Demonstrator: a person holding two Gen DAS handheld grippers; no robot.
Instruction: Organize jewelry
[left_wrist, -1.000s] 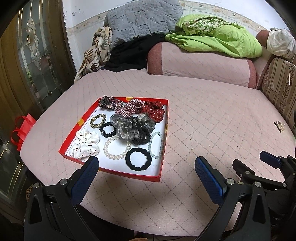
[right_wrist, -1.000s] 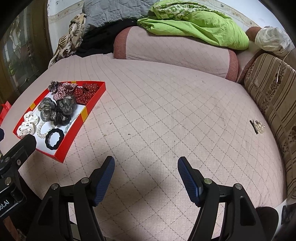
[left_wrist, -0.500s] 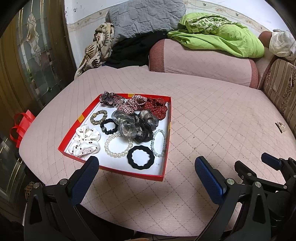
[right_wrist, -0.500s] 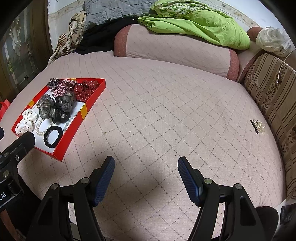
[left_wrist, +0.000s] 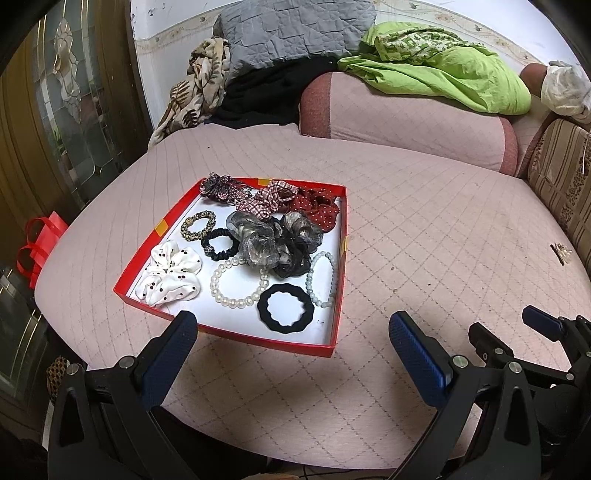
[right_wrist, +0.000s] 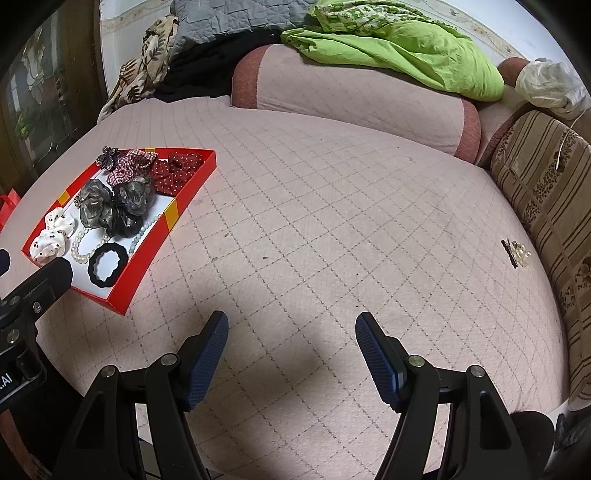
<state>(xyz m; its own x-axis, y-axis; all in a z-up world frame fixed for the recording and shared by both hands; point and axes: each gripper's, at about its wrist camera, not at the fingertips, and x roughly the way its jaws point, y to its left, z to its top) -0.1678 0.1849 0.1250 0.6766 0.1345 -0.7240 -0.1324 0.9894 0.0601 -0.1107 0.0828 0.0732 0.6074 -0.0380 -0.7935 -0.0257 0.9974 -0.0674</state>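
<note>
one red tray (left_wrist: 338, 280); two bead bracelets (left_wrist: 238, 282); one hair clip (right_wrist: 515, 252); two grippers (left_wrist: 291, 345).

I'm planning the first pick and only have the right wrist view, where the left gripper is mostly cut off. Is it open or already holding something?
Observer: The left gripper is open and empty, its jaws wide apart at the near edge of the red tray.
Operator: Is anything hidden behind the grey organza scrunchies?
Observer: Yes. A leopard-print hair tie and a small black scrunchie lie side by side on the tray floor, between the grey ones and the tray's left wall.
</note>
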